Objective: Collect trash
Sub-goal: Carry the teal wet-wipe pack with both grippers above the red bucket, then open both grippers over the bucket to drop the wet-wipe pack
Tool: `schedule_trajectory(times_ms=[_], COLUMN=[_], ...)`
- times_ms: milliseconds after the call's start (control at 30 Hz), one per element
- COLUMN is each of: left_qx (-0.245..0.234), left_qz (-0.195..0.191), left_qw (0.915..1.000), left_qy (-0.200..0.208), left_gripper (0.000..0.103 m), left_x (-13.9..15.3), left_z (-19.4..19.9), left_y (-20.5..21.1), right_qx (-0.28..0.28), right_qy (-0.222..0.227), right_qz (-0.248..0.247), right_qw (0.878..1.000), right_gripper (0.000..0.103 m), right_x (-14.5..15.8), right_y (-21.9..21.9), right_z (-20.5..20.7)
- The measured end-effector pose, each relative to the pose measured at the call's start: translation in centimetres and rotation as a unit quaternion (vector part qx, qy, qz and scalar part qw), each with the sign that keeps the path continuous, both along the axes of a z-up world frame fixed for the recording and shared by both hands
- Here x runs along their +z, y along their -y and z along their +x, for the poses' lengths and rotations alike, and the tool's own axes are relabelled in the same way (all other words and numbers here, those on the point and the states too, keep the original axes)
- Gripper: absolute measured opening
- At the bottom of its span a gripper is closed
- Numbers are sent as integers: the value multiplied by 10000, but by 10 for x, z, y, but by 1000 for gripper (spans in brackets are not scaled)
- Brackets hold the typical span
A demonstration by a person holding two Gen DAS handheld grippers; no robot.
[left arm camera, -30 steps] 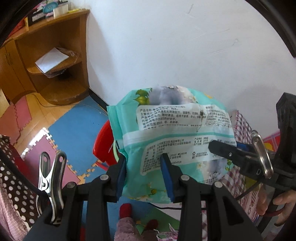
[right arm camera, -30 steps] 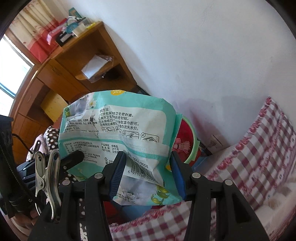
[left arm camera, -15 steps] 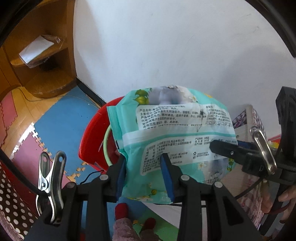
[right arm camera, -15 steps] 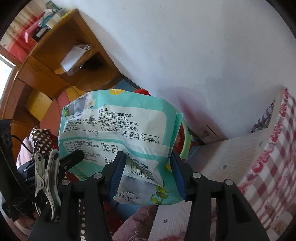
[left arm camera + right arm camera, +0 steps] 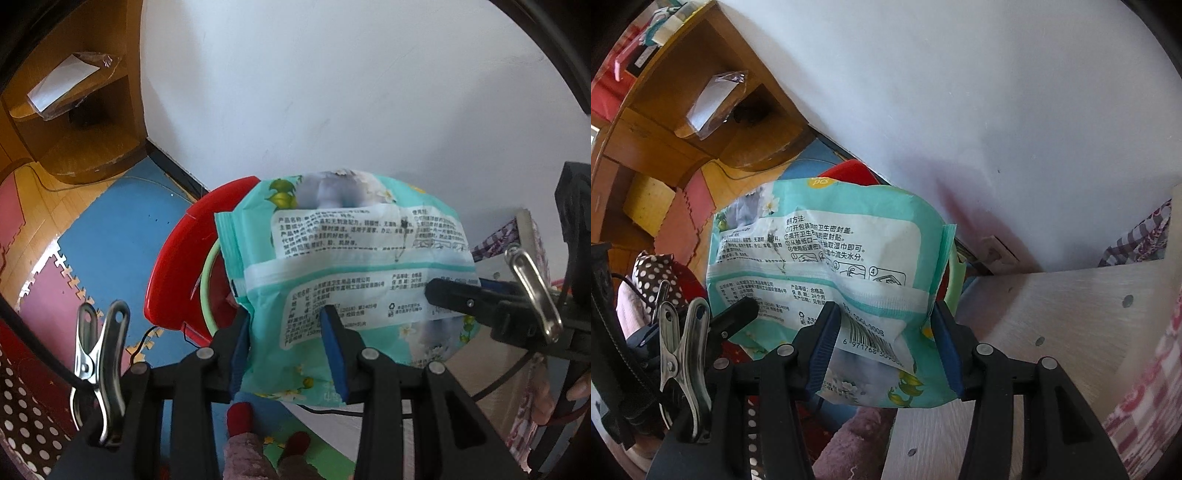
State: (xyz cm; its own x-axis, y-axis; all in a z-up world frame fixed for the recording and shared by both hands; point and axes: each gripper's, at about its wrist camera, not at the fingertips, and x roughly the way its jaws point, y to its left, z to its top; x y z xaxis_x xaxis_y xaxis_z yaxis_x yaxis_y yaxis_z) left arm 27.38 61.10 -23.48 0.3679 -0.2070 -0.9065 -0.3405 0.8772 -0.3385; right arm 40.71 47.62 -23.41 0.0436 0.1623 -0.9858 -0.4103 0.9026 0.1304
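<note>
A teal wet-wipes pack (image 5: 351, 266) with white printed labels is held in the air between both grippers. My left gripper (image 5: 286, 317) is shut on its lower left part. My right gripper (image 5: 886, 319) is shut on its other end, near the barcode; it also shows at the right of the left wrist view (image 5: 461, 302). The pack (image 5: 827, 258) hangs above a red bin (image 5: 177, 269) with a pale green inner rim, which stands on the floor by the white wall. The pack hides most of the bin's opening.
A wooden corner shelf (image 5: 74, 122) stands at the left with a plastic-wrapped packet (image 5: 62, 85) on it. Blue and pink foam mats (image 5: 110, 236) cover the floor. A pale board edge with checked cloth (image 5: 1071, 332) is at the right.
Both grippers have carried the pack away from the checked cloth and out over the red bin, which now shows more fully under it. Both grips are unchanged.
</note>
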Motion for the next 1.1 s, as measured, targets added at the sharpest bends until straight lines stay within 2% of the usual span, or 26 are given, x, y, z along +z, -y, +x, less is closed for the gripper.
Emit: schedule_trajectory(times_ms=[467, 567, 1100], left_qx=[35, 66, 60], left_qz=[-52, -85, -66], left_qw=[9999, 9998, 9999], left_qy=[-116, -191, -122], left_gripper=[40, 40, 40], left_x=[-26, -30, -25], left_z=[13, 13, 6], left_y=[1, 0, -3], right_qx=[-561, -608, -432], right_qy=[-423, -324, -168], right_qz=[-314, -349, -300], right_qw=[9970, 9970, 9985], right_gripper=[54, 64, 65], right_x=[-26, -26, -16], right_y=[1, 1, -6], right_z=[19, 23, 17])
